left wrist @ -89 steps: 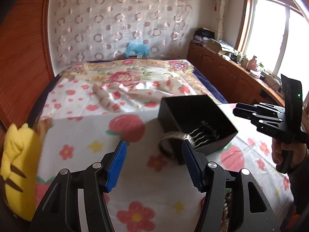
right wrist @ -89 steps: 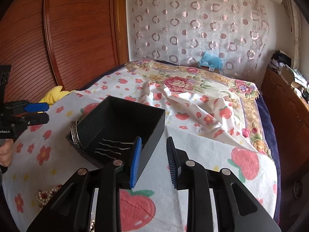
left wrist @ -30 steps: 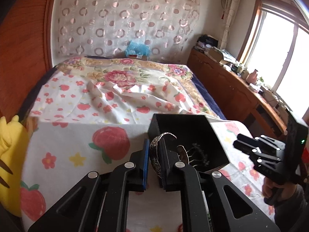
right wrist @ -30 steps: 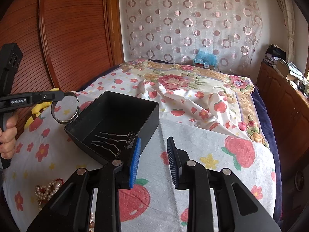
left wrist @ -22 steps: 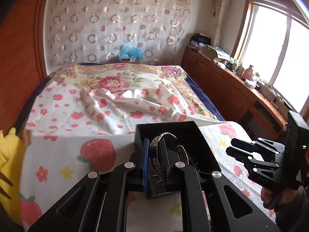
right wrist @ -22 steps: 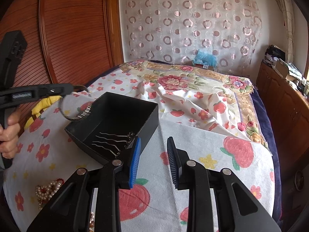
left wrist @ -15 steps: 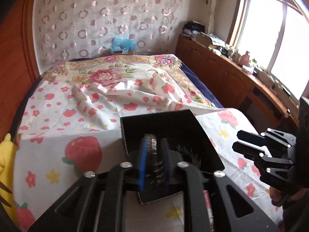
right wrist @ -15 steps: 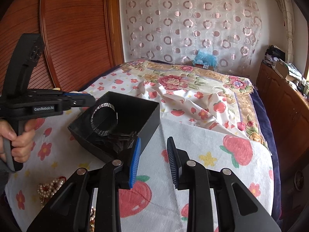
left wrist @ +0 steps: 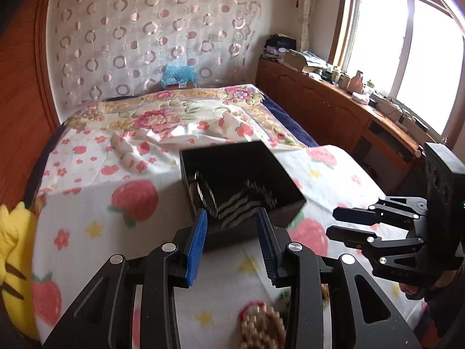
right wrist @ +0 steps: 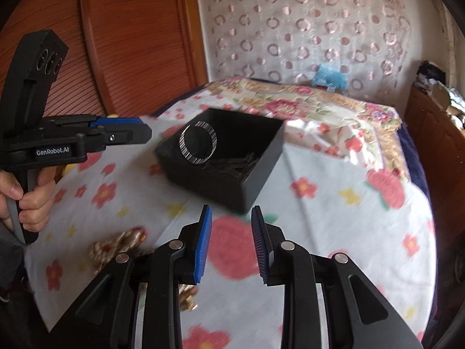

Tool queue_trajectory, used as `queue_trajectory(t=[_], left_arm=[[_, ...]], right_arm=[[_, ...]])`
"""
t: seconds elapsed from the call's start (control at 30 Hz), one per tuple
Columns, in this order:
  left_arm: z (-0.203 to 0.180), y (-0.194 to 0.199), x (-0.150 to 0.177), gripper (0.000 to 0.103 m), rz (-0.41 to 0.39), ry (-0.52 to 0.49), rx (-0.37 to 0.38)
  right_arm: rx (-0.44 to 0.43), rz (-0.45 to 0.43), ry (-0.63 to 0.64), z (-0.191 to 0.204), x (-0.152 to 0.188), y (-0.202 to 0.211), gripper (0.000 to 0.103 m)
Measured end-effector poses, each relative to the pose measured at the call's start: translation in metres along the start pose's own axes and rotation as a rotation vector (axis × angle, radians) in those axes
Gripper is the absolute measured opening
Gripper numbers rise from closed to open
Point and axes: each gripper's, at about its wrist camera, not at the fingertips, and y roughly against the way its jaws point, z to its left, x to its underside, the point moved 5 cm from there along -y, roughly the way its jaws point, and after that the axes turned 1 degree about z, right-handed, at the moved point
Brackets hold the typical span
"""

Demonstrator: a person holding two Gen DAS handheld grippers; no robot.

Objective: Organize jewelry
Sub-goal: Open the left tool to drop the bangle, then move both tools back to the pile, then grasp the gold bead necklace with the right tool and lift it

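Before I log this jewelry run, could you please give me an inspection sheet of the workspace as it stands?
Surface: bed with floral sheet.
Job's things: black box; silver bangle leaning inside its left wall; hairpins on its floor; pearl jewelry lying loose on the sheet.
Clutter: yellow plush toy at bed edge.
Grippers: left tool open, empty; right tool open, empty.
Cables: nothing seen.
Surroundings: wooden wardrobe, patterned curtain, window, cluttered side cabinet.

Left gripper (right wrist: 145,130) body reads "GenRobot.AI".
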Motion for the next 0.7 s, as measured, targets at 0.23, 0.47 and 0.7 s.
queue_trajectory(t=[0.23,0.47,0.7], left_arm=[[0.006,0.012,0.039,0.033,0.031,0.023,-0.011],[0.012,0.02,0.078,0.033,0.068,0.051,-0.021],[0.012,0.028,0.099,0.034,0.082,0.055,-0.026]], right_arm=[[-0.052,0.083,-0.028,0.018,0.027,-0.014,0.03],[-0.098,0.141,-0.05,0.035,0.045,-0.021,0.03],[-0.099,0.141,-0.08,0.035,0.051,-0.017,0.014]])
